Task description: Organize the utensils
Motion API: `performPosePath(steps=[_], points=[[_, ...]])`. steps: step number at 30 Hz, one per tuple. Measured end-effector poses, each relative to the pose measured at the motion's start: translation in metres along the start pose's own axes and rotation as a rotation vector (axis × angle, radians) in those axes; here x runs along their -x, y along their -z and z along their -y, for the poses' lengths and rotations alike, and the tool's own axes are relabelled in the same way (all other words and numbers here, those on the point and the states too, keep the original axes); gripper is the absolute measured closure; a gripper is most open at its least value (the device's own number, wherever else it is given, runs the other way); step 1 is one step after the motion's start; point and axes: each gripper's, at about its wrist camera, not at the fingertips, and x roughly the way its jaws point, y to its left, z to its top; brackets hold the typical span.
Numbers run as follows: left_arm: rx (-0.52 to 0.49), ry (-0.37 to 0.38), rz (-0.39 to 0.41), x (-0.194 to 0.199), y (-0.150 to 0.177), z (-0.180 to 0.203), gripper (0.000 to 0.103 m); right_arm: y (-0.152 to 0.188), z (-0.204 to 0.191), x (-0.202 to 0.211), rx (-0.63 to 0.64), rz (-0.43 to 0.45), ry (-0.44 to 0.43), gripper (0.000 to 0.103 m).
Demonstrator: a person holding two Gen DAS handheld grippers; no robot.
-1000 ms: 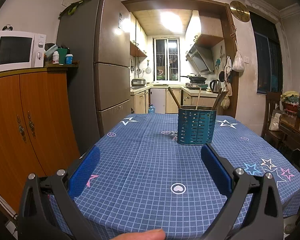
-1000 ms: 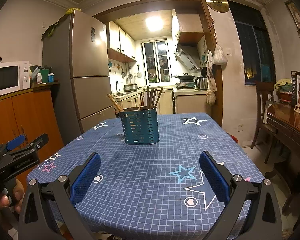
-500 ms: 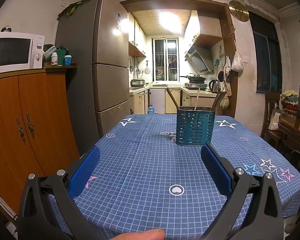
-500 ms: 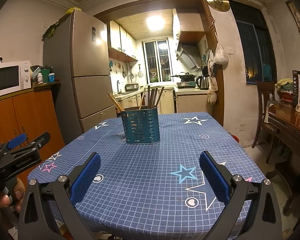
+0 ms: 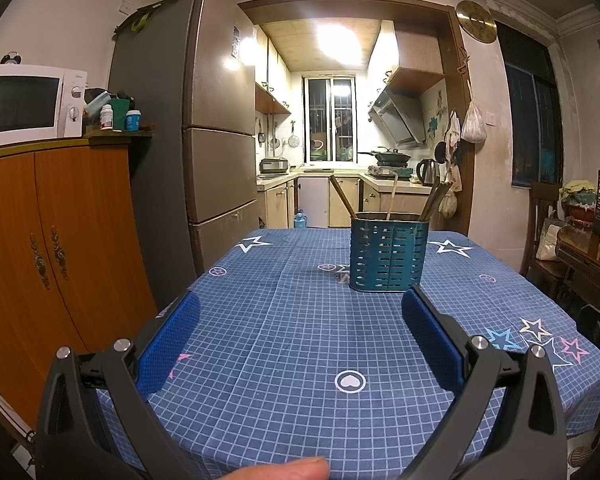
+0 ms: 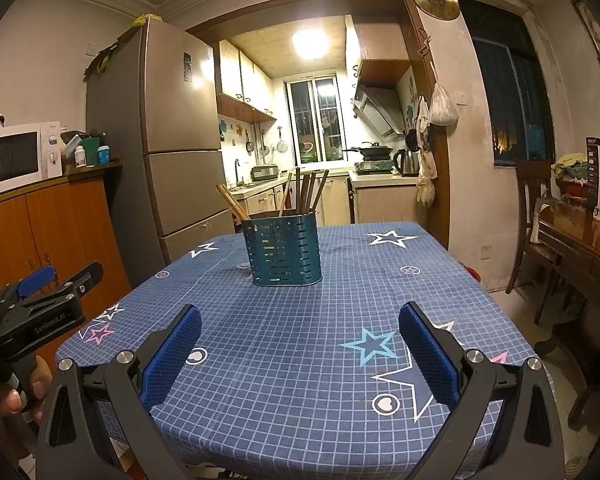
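well ahead of both grippers' wide-spread, empty fingers, teal utensil holder with chopsticks

Tablecloth: woven cloth, matt, printed grid and stars. Holder at 12 o'clock: perforated sheet metal, teal painted, slight sheen. Chopsticks: wood, matt. Left gripper and right gripper: black matt plastic frames, blue dimpled rubbery pads, bright metal screws. Fridge at 11 o'clock: brushed metal, glossy. Cabinet at 9 o'clock: varnished wood.
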Motion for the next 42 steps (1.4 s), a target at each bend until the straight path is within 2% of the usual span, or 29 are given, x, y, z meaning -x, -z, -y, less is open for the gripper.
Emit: performPosePath(steps=[27,31,34,38,42], points=[[0.002,0.012,0.004,-0.004,-0.001,0.007,0.006,0.001,0.004,-0.003,0.000,-0.005,-0.006,0.005],[0.015,0.043,0.001,-0.003,-0.002,0.008,0.006,0.001,0.004,-0.003,0.000,-0.006,-0.006,0.005],[0.005,0.032,0.010,-0.004,-0.003,0.010,0.006,0.001,0.003,-0.004,0.000,-0.008,-0.008,0.005],[0.001,0.021,-0.027,-0.013,-0.001,0.010,0.006,0.001,0.003,-0.004,-0.001,-0.010,-0.008,0.005],[-0.010,0.012,-0.011,-0.009,0.001,0.012,0.006,0.000,0.005,-0.006,-0.003,-0.015,-0.007,0.005]])
